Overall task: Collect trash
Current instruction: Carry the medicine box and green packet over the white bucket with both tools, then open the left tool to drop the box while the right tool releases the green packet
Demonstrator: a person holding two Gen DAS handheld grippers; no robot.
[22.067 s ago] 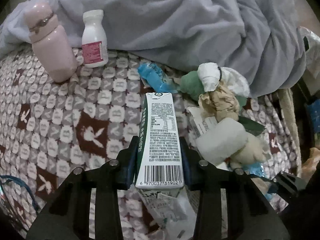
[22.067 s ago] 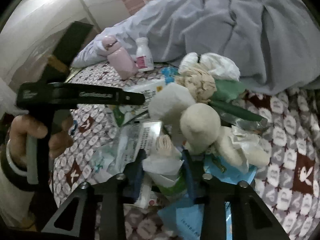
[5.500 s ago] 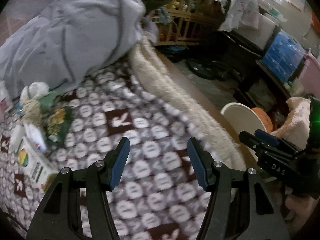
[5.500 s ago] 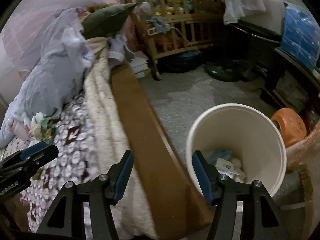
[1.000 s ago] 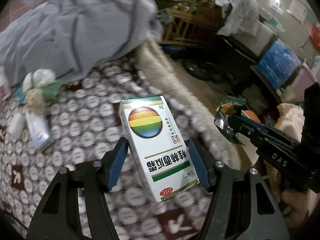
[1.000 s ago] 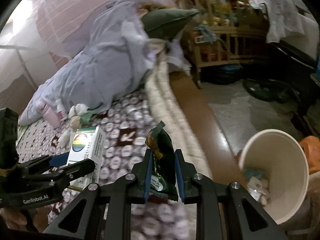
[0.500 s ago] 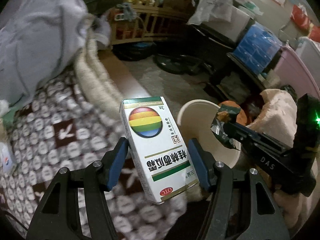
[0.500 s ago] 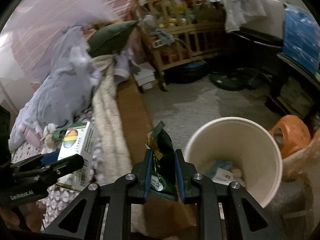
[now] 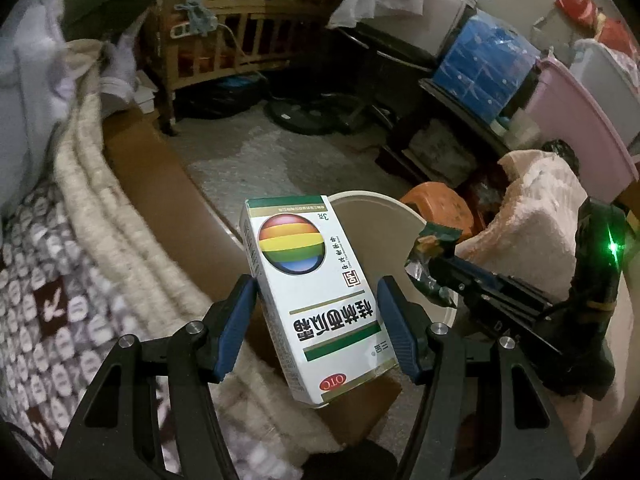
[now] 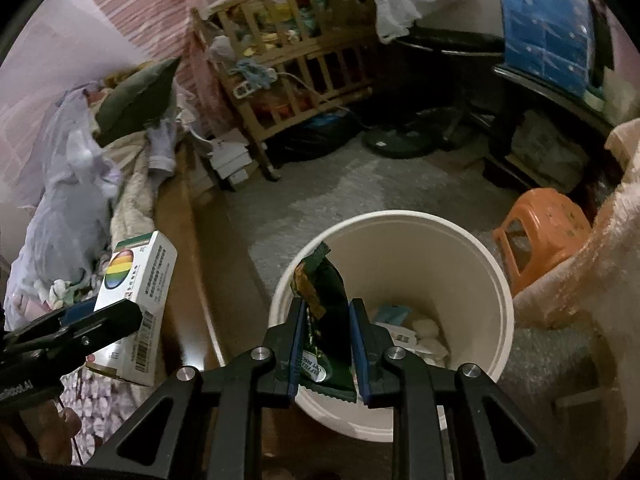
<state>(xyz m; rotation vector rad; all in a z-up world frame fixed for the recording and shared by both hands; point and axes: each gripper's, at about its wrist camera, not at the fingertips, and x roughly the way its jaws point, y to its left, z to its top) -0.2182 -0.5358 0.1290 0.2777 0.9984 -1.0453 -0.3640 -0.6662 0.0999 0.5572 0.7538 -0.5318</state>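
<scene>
Both hands arrive at the bin with a load each. The left claw point(image 9: 316, 312), jaws about half spread, clamps a white medicine box point(image 9: 316, 292) with a rainbow globe on its face, held tilted between the blue pads; the box hangs over the bed's edge point(image 9: 132, 248) with the rim of the white trash bucket point(image 10: 500, 280) showing just behind it. The right claw point(image 10: 323, 344), nearly closed, pinches a dark green snack wrapper point(image 10: 322, 300) upright, directly above the bucket's mouth, where paper and tissue scraps point(image 10: 424, 332) already lie at the bottom.

The wrapper looks ready to drop cleanly. The box is the riskier piece: judged from the right wrist view, it sits well to the side of the bucket, above the bed frame, so letting go now would likely send it onto the wooden rail or the floor. Its tilt also suggests a corner could catch the rim and bounce it out. The two claws work close together, and a clash over the opening is possible.
</scene>
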